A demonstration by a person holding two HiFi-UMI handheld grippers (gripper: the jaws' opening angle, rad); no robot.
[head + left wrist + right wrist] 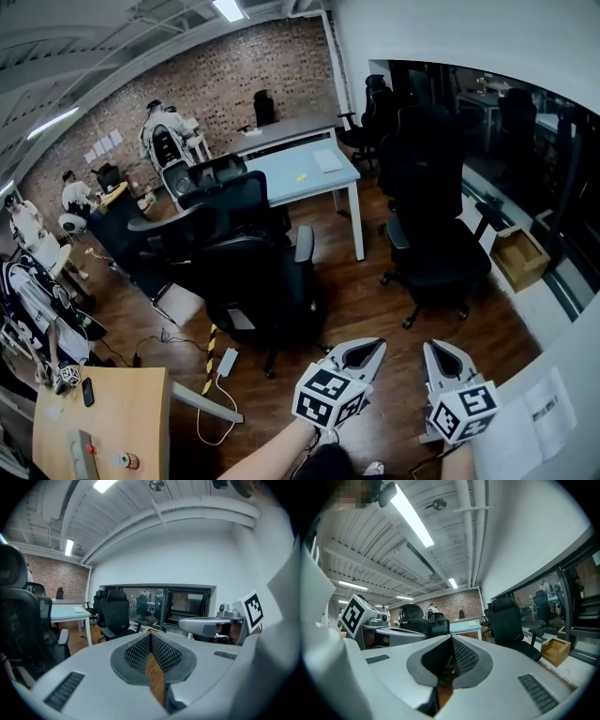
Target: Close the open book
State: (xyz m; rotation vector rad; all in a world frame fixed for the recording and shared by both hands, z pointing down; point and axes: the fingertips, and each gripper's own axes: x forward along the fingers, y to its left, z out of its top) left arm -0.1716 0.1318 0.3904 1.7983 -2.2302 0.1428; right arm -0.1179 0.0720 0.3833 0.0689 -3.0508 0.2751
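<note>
No open book shows clearly in any view. A white printed sheet or page (548,405) lies on a white surface (572,366) at the lower right; I cannot tell whether it is the book. My left gripper (367,349) and right gripper (439,354) hang side by side in the air above the wooden floor, pointing forward. Both are shut with nothing between their jaws. In the left gripper view the left gripper (151,637) has its pads meeting at the tip, and the right gripper (211,624) shows beside it. The right gripper (451,641) looks the same in its own view.
Black office chairs (253,262) (431,225) stand just ahead on the floor. Behind them is a light blue table (305,173). A cardboard box (520,255) sits by the window wall at right. A wooden desk (103,422) is at lower left. People (164,131) work at the back.
</note>
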